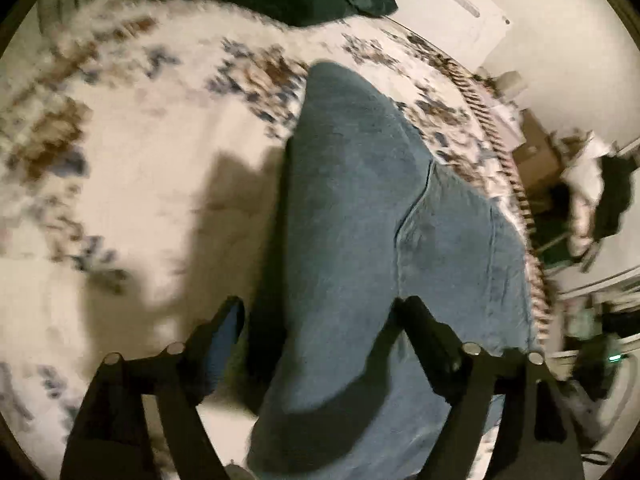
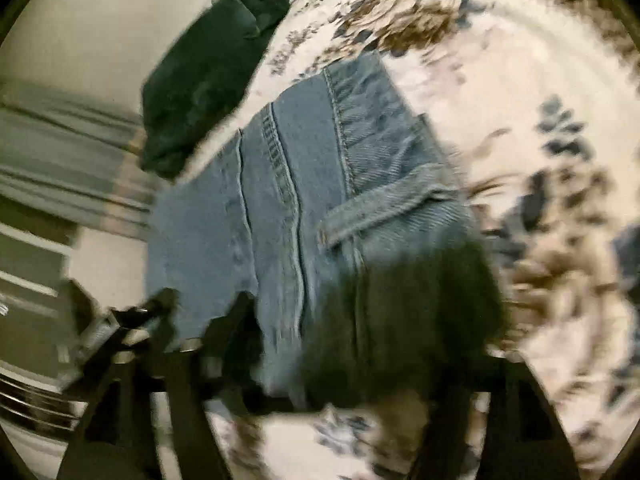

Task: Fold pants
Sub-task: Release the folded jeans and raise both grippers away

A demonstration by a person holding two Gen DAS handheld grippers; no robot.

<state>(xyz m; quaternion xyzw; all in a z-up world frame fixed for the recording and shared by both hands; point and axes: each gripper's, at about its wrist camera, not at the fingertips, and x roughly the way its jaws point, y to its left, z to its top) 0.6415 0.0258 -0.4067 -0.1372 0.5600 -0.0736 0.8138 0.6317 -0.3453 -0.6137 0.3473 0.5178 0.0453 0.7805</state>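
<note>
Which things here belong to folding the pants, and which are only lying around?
For the job:
- blue jeans
- left gripper, fingers wide apart
- right gripper, jeans edge between its fingers; grip unclear
- floral bedspread as work surface

Lying about:
- dark green cloth beside the jeans
- clutter beyond the bed

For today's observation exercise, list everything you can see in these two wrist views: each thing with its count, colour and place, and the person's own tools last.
Jeans: one pair, light blue denim, lying on the bed, partly folded.
Bedspread: one, cream with brown and blue floral print, under the jeans.
Dark green fabric: one bundle, at the bed's edge beyond the jeans.
Clutter: several blurred items, mixed colours, on the floor beside the bed.
Left gripper: one, black, open, fingers either side of the jeans.
Right gripper: one, black, at the denim edge; blur hides its grip.
</note>
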